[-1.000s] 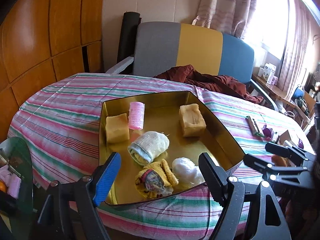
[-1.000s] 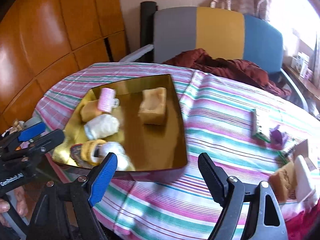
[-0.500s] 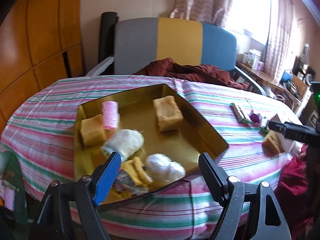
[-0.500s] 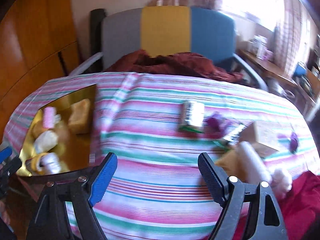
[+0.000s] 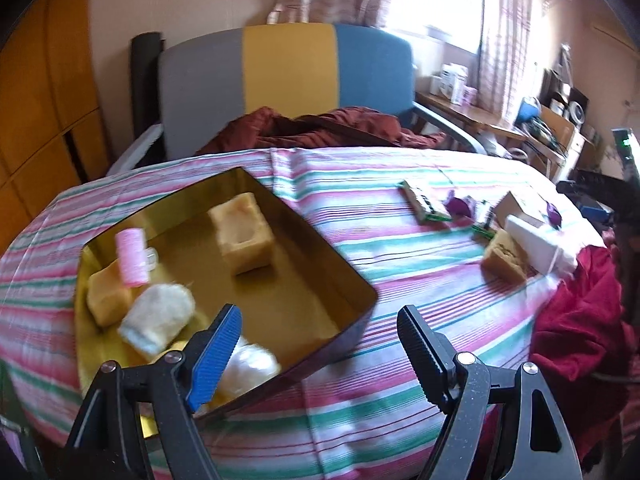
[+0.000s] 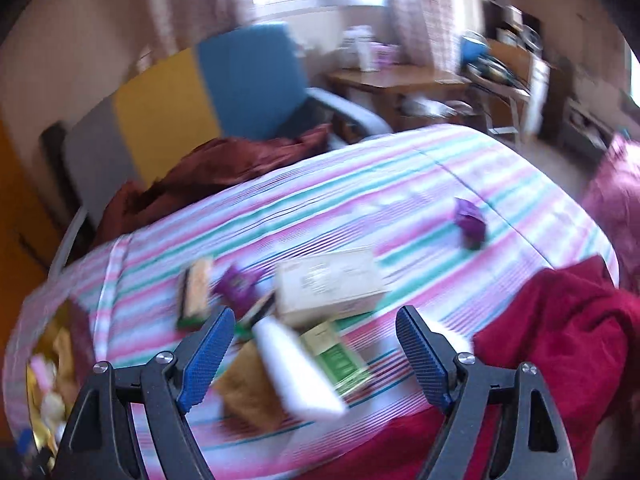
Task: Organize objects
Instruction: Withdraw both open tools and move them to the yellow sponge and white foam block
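A gold tray (image 5: 352, 280) on the striped table holds a pink hair roller (image 5: 132, 256), tan sponge blocks (image 5: 244, 232), a white sock roll (image 5: 158, 322) and a white puff (image 5: 248, 364). My left gripper (image 5: 318, 346) is open and empty over the tray's near right corner. My right gripper (image 6: 316, 346) is open and empty above loose items on the table's right side: a white tube (image 6: 296, 368), a tan sponge (image 6: 250, 394), a green packet (image 6: 340, 356), a beige box (image 6: 330, 286) and purple pieces (image 6: 470, 224). The same pile shows in the left wrist view (image 5: 516, 236).
A grey, yellow and blue chair (image 5: 288, 80) with a dark red cloth (image 5: 320, 128) stands behind the table. A red cloth (image 6: 560, 328) hangs over the table's near right edge. A cluttered desk (image 6: 400, 76) stands by the window.
Both grippers have swung to the right. The tray has slid left in the left wrist view. The right wrist view now faces the pile of loose items, with the tray at its far left.
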`<state>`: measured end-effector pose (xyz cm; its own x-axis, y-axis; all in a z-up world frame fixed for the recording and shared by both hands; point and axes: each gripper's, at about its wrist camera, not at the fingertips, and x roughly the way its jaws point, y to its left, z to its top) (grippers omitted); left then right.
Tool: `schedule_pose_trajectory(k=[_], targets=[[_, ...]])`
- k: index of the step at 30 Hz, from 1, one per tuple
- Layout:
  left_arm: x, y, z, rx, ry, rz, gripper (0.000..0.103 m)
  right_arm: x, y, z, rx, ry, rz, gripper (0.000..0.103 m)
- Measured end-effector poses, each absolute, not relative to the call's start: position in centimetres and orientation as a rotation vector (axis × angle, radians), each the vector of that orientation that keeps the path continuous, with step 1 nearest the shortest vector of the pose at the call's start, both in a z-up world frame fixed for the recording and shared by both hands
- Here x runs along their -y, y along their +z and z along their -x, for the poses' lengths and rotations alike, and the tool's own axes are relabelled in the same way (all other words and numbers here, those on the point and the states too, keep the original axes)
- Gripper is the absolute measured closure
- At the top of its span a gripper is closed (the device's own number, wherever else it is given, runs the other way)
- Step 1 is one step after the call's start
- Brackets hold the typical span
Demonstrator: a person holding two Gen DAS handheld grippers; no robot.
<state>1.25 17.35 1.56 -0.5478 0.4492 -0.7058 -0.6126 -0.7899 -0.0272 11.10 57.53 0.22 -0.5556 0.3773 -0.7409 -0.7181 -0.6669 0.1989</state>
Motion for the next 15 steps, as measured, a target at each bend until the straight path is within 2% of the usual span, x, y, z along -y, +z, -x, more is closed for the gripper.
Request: schedule_pose_trajectory(k=[2, 7, 13, 15], targets=[[-19.0, 1.5, -1.4, -0.329, 2.275, 0.962, 0.022, -59.0, -0.4, -12.0, -0.702, 2.184, 0.877, 0.019], [-23.8, 0.9, -1.5, -0.406, 2.195, 0.937, 0.022, -61.5, -3.5, -13.8, -1.077, 2.123, 0.857, 0.018], [-29.6, 0.2, -2.2, -0.443, 2.072, 0.906, 0.022, -61.6, -3.1, -14.8, -1.108, 2.166, 0.784, 0.017], [-31.4, -0.2, -2.6, -0.462, 2.029, 0.901, 0.018, -61.6, -3.1, -14.6, -1.105, 2.175, 0.791, 0.017]])
